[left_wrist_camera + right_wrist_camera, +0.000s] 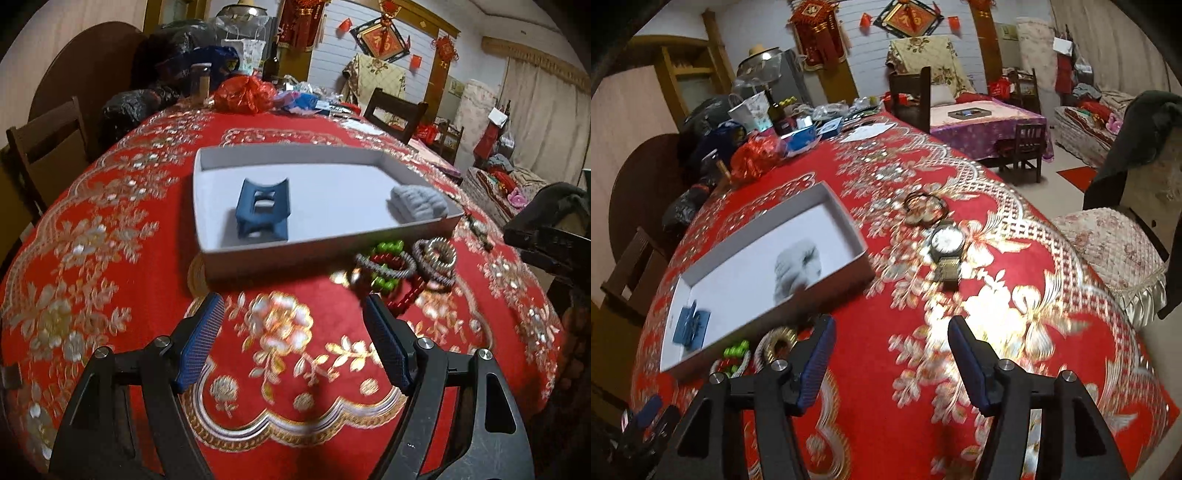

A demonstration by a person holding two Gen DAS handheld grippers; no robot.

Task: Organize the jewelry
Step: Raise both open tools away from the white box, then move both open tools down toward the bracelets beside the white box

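A shallow white box (295,254) lies on the red tablecloth; it holds a blue hair claw (263,212) and a grey fuzzy scrunchie (419,203). A pile of bead bracelets (402,264), green, red and silver, lies just outside its near right corner. My left gripper (293,308) is open and empty, above the cloth in front of the box. In the right wrist view the box (831,291) is at left, the bracelets (764,347) below it. A wristwatch (946,245) and dark hair ties (925,205) lie beyond my right gripper (890,330), which is open and empty.
Bags, a bottle and boxes (768,122) crowd the table's far end. Wooden chairs (48,144) stand at the left side and a chair (912,96) at the far end. A cushioned chair (1115,251) stands at the right edge of the table.
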